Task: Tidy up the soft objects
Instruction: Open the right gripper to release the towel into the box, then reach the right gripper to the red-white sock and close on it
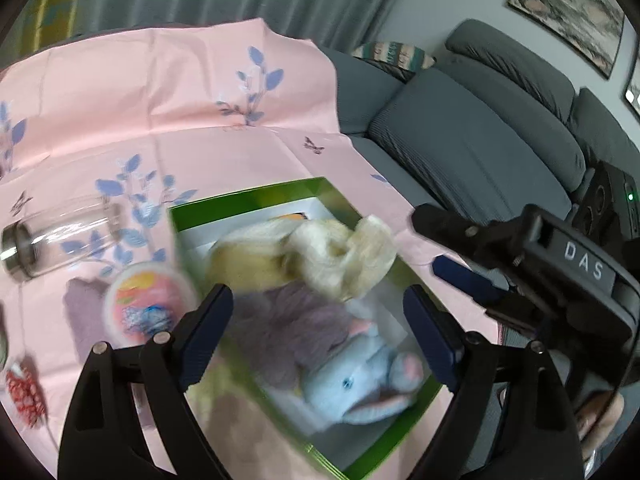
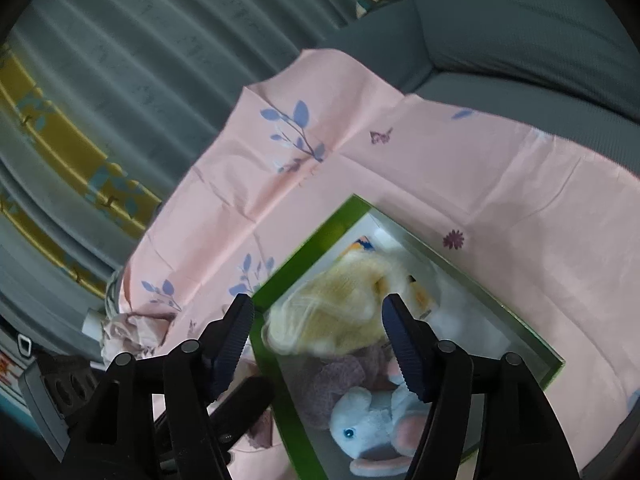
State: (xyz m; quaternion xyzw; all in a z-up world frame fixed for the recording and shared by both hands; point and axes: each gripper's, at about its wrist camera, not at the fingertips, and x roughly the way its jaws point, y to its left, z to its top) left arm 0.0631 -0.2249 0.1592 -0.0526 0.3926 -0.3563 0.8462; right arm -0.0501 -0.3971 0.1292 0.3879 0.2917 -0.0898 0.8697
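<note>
A green box (image 1: 248, 196) stands on the pink cloth with soft toys in it. A cream-yellow plush (image 1: 304, 252) lies at its far end, a purple knitted cloth (image 1: 288, 328) in the middle and a blue elephant plush (image 1: 360, 384) nearest me. My left gripper (image 1: 316, 300) hangs open over the box with no pad touching anything. In the right wrist view the green box (image 2: 304, 248) sits below my right gripper (image 2: 318, 308), which is open above the cream plush (image 2: 340, 308). The blue elephant (image 2: 372, 420) lies lower right. The right gripper (image 1: 440, 244) also shows beside the box.
A clear glass jar (image 1: 60, 236) lies on its side left of the box. A round printed lid (image 1: 148, 304), a folded purple cloth (image 1: 84, 316) and a red netted item (image 1: 26, 396) lie near it. A grey sofa (image 1: 460, 152) runs behind the pink cloth (image 1: 160, 100).
</note>
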